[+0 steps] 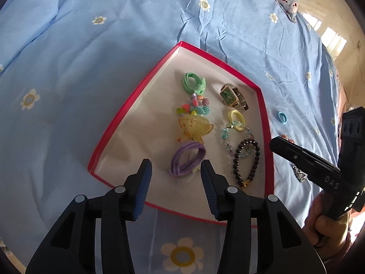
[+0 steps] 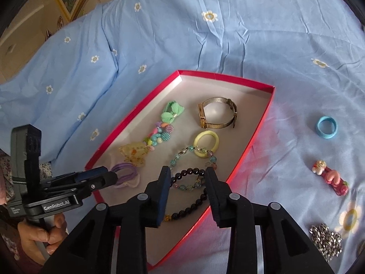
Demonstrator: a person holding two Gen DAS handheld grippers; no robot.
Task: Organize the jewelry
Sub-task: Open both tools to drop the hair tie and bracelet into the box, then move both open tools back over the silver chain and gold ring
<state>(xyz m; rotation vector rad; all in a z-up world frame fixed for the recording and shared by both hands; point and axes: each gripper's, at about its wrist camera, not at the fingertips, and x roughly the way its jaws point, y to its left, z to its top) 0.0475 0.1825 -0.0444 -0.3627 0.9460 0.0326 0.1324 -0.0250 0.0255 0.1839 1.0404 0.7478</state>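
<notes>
One red box (image 2: 255, 134) lay on one blue flowered sheet (image 2: 159, 34). Inside it were three bracelets: a dark beaded one (image 2: 194, 205), a clear blue-green one (image 2: 175, 159) and a pastel bead one (image 2: 157, 134). There were three hair ties in the box, green (image 2: 171, 111), purple (image 2: 125, 170) and yellow (image 2: 206, 143), plus one watch (image 2: 216, 114) and one amber butterfly clip (image 2: 134, 154). On the sheet to the right lay one blue hair tie (image 2: 326, 127), one pink clip (image 2: 330, 178) and one silver sparkly piece (image 2: 326, 239).

Two close wrist views angled down, apparently sharing red box (image 1: 264, 123).
</notes>
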